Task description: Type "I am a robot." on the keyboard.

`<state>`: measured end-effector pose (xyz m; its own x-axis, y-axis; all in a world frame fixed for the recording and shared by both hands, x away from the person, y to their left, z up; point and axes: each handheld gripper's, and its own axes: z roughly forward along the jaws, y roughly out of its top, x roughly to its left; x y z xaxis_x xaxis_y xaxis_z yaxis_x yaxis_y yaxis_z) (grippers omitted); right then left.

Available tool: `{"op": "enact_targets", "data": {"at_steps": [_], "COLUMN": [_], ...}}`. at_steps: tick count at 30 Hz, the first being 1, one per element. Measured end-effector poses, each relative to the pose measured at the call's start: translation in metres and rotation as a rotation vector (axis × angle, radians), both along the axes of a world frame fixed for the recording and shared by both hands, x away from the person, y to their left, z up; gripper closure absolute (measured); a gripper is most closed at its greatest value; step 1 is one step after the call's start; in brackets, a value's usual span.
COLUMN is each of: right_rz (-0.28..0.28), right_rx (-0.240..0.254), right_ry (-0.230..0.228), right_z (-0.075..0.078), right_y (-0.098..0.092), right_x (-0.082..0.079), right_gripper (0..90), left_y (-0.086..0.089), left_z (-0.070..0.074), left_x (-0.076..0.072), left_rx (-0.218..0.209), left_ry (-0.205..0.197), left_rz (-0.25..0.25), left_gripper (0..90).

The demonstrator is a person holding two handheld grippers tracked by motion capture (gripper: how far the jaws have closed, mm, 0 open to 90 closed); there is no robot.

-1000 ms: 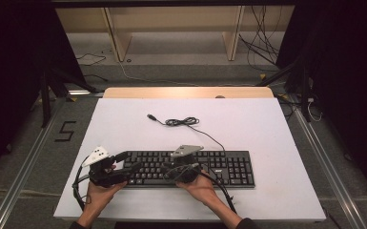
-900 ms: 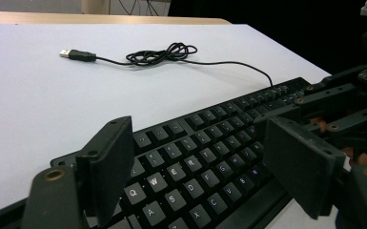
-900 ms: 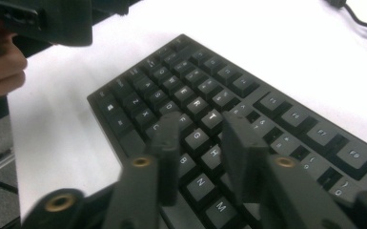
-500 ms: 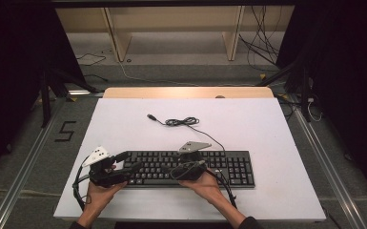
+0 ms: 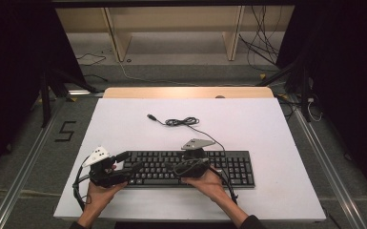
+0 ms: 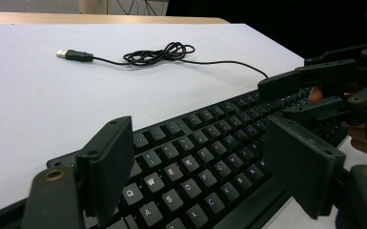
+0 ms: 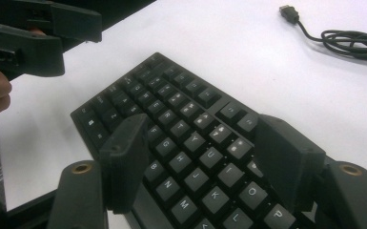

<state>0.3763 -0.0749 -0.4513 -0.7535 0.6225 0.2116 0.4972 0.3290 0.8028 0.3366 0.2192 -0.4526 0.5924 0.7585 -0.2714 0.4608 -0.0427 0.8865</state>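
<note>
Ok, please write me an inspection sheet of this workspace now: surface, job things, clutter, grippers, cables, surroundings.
Surface: white table, wooden strip at far edge.
Job's things: black keyboard flat near the front edge.
Clutter: nothing seen.
Grippers: left gripper open over the keyboard's left end; right gripper open over its middle keys, jaws have just been opening, nothing clamped.
Cables: keyboard cable partly coiled, USB plug free.
Surroundings: wooden shelf frame, loose floor wires.

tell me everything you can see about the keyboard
The keyboard is a black full-size one, plastic by its look, with pale legends and a number pad at its right end. It lies flat near the front edge of the white table. Its thin black cable runs back to a loose coil and a USB plug lying free. The left gripper and right gripper hover above its keys, jaws open, gripping nothing.
</note>
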Motion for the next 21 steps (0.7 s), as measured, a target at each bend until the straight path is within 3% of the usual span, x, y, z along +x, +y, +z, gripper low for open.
{"op": "enact_targets", "data": {"at_steps": [12,15,21], "right_rz": [-0.041,-0.047,-0.051], "right_rx": [-0.011,-0.024,-0.049], "right_ry": [0.005,0.008,0.010], "right_z": [0.002,0.002,0.000], "right_y": [-0.010,-0.012,-0.013], "right_x": [0.009,0.010,0.012], "right_gripper": [40.3,45.1,63.6], "left_y": [-0.002,-0.002,-0.003], "left_z": [0.000,0.000,0.000], "left_x": [-0.001,-0.001,-0.001], "left_rx": [-0.005,0.000,0.000], "left_ry": [-0.002,-0.002,-0.004], "left_rz": [-0.005,-0.010,-0.013], "left_gripper": [25.3,25.3,25.3]}}
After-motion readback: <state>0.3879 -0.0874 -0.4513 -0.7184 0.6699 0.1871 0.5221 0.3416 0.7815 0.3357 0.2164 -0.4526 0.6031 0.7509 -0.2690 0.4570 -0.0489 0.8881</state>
